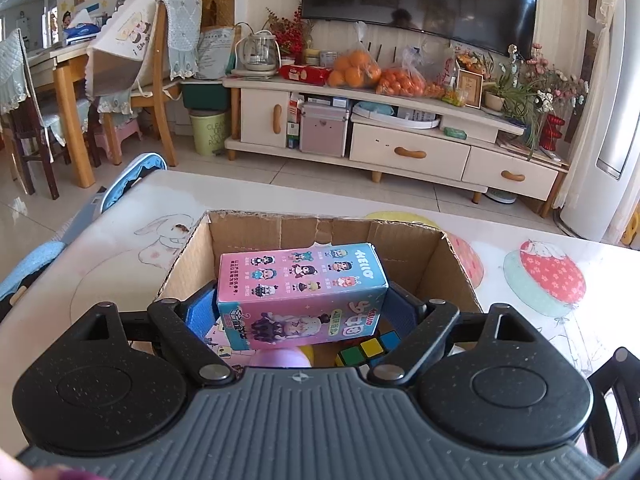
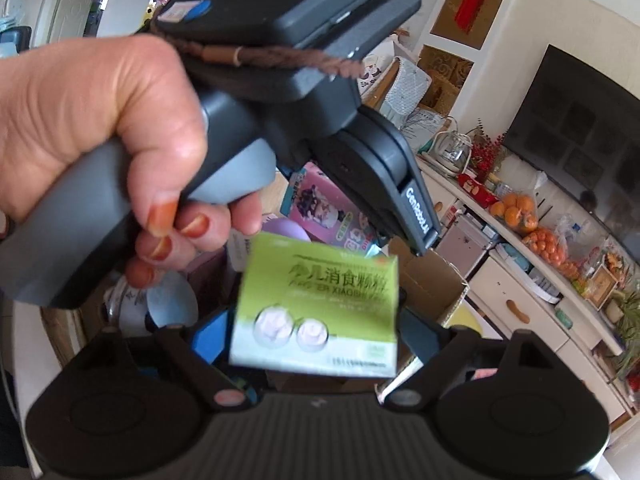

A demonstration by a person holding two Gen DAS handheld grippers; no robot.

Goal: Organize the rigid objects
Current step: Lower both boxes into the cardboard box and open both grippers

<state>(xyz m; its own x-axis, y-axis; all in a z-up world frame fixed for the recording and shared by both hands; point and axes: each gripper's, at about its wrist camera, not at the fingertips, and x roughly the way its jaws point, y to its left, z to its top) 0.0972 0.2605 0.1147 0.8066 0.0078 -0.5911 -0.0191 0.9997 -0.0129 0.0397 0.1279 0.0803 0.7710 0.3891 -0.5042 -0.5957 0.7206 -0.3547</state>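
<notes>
On the pink-and-blue toy box [image 1: 304, 294] at the centre of your left wrist view you can read "HELLO" along its upper right edge. In your right wrist view, the green box [image 2: 320, 304] at lower centre carries Chinese characters and, blurred beneath them, "ER XIAOSHI". The dark arm of the other gripper [image 2: 416, 216] above it reads "GenRobot", though its ending is unclear.

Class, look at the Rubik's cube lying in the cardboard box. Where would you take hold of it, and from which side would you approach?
Grip the Rubik's cube across two opposite flat faces, coming from above. It sits low inside the cardboard box, whose walls probably block a sideways approach. The pink and blue toy box, held in the left tool, hangs over it and should be moved away first.
</notes>
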